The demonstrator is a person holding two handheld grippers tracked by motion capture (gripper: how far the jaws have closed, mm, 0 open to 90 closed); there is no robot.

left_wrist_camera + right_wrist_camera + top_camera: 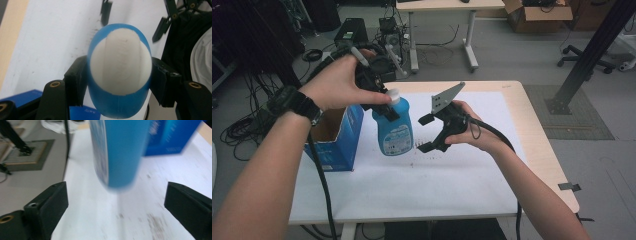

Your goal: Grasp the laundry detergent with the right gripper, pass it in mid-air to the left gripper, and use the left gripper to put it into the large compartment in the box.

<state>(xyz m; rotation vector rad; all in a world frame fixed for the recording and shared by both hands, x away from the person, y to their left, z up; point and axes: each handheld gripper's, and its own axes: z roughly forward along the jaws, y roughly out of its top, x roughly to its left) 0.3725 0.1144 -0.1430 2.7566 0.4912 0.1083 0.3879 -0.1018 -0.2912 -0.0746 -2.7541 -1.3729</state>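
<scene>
- The blue bottle [393, 127] is clamped near its white cap [393, 95] by the left tool [379, 102] and held above the desk [462, 175].
- The right tool [426, 133], just right of the bottle, is spread wide with nothing gripped.
- A blue box [337, 137] stands at the left.

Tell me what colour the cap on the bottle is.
White. The cap tops the blue bottle, clearest in the left gripper view.

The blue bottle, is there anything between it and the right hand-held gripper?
Nothing visible. The right hand-held gripper stands open just beside the blue bottle, with bare white table cover between its jaws and the bottle. The left hand-held gripper clamps the bottle near its white cap, above that gap.
</scene>
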